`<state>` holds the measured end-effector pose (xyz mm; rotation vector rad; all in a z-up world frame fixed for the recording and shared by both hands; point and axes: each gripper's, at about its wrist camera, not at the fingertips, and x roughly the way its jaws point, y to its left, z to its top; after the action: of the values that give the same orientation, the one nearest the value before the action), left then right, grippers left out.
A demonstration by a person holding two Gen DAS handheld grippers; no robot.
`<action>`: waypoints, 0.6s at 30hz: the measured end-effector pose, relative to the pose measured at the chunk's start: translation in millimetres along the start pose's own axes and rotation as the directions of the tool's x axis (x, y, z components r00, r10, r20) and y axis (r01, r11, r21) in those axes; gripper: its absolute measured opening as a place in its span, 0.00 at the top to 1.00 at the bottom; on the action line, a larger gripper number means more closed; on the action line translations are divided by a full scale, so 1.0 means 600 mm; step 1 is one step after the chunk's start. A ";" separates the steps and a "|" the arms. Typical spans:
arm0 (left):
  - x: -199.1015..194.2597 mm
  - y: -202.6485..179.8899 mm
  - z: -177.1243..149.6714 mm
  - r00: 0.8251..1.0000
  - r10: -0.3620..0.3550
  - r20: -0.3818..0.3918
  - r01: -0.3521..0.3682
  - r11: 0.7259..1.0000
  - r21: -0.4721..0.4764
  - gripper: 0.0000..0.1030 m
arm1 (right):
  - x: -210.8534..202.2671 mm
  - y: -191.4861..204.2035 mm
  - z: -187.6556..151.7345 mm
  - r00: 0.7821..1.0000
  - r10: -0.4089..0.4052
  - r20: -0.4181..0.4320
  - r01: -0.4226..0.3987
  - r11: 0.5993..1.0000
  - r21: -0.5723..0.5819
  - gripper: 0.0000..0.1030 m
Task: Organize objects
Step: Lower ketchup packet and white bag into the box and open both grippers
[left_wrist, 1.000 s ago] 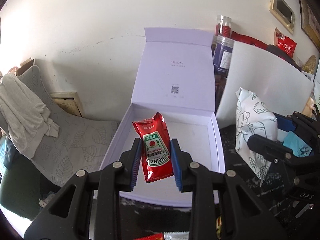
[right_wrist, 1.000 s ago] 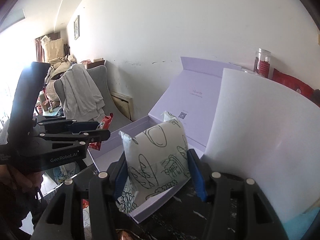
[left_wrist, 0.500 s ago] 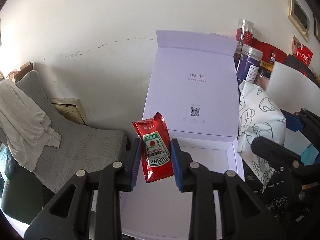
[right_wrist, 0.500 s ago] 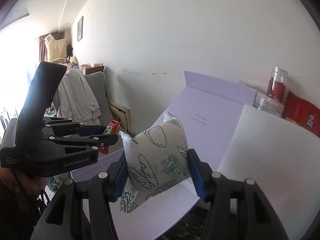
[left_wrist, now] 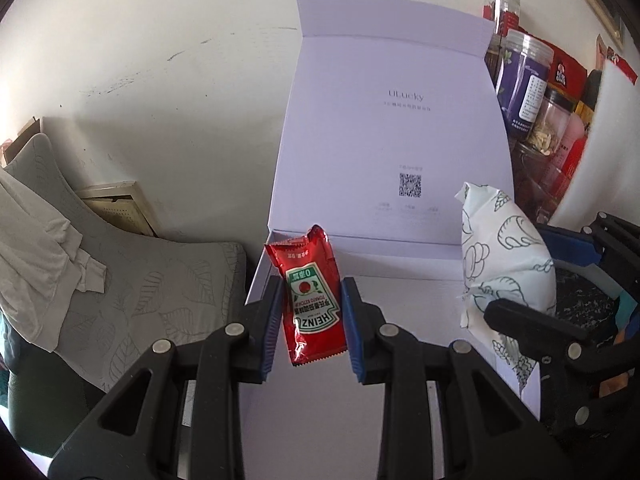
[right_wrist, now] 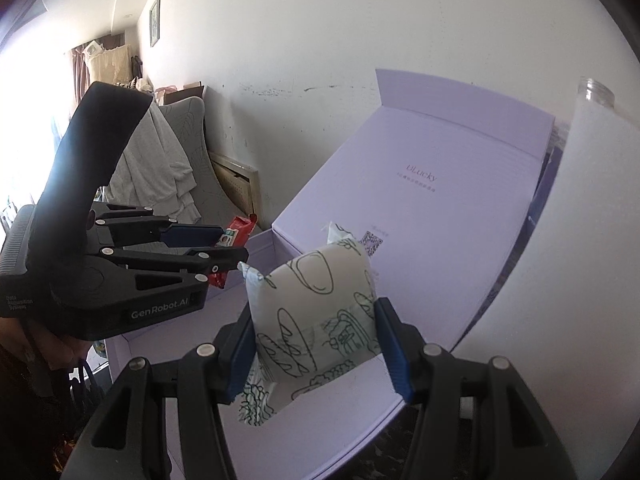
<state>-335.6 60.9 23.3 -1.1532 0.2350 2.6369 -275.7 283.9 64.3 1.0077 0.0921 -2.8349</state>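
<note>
My left gripper (left_wrist: 313,322) is shut on a red Heinz ketchup sachet (left_wrist: 310,292) and holds it above the left side of an open lavender box (left_wrist: 400,396) whose lid (left_wrist: 392,132) stands upright against the wall. My right gripper (right_wrist: 316,344) is shut on a white tissue pack with black line drawings (right_wrist: 316,312) and holds it above the same box (right_wrist: 320,432). The tissue pack (left_wrist: 506,264) shows at the right in the left wrist view. The left gripper (right_wrist: 218,246) with the sachet (right_wrist: 236,234) shows at the left in the right wrist view.
Jars and red packets (left_wrist: 528,80) stand right of the box lid. A white sheet (right_wrist: 568,280) leans at the right. A grey chair with a white cloth (left_wrist: 60,240) stands left of the table. The tabletop is dark marble (left_wrist: 580,300).
Both grippers have moved forward over the box with their loads. The lid looks larger and closer, and the box floor now lies under the fingers.
</note>
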 end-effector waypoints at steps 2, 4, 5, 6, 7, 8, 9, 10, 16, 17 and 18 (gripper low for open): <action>0.010 -0.005 -0.003 1.000 0.006 -0.015 -0.006 1.000 0.012 0.73 | 0.014 -0.002 -0.005 1.000 -0.002 -0.017 0.002 1.000 -0.003 0.44; 0.018 -0.008 -0.007 0.999 0.008 -0.031 -0.008 1.000 0.018 0.73 | 0.027 -0.006 -0.010 0.999 -0.001 -0.035 0.001 1.000 0.000 0.44; 0.022 -0.010 -0.009 0.999 0.006 -0.040 -0.006 1.000 0.020 0.73 | 0.031 -0.007 -0.013 0.999 -0.001 -0.040 0.001 1.000 0.002 0.44; 0.026 -0.011 -0.011 0.999 0.005 -0.048 -0.004 1.000 0.022 0.73 | 0.037 -0.010 -0.016 0.999 0.000 -0.047 0.000 1.000 0.004 0.44; 0.030 -0.014 -0.012 0.998 0.003 -0.055 -0.001 1.000 0.026 0.73 | 0.040 -0.012 -0.016 0.999 -0.002 -0.051 0.002 1.000 0.005 0.44; 0.034 -0.016 -0.014 0.998 -0.006 -0.063 0.008 1.000 0.027 0.73 | 0.043 -0.014 -0.018 0.998 -0.005 -0.057 0.005 1.000 0.006 0.44; 0.037 -0.018 -0.016 0.997 -0.013 -0.070 0.015 1.000 0.027 0.73 | 0.048 -0.017 -0.020 0.998 -0.007 -0.062 0.008 1.000 0.007 0.44; 0.041 -0.020 -0.018 0.997 -0.018 -0.078 0.020 0.999 0.030 0.73 | 0.050 -0.018 -0.022 0.998 -0.005 -0.067 0.005 1.000 0.008 0.44; 0.058 -0.021 -0.029 0.992 -0.040 -0.119 0.042 0.999 0.018 0.73 | 0.058 -0.020 -0.030 0.998 0.010 -0.069 -0.010 1.000 0.007 0.54; 0.059 -0.019 -0.031 0.992 -0.038 -0.124 0.041 0.999 0.015 0.73 | 0.058 -0.021 -0.029 0.998 0.007 -0.066 -0.006 1.000 0.003 0.54; 0.062 -0.019 -0.032 0.991 -0.037 -0.129 0.038 0.999 0.009 0.73 | 0.058 -0.020 -0.029 0.998 0.001 -0.063 -0.001 1.000 -0.003 0.54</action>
<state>-343.1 72.9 -17.6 -1.3126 0.2501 2.5283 -293.1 293.9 28.8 1.0961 0.1022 -2.8012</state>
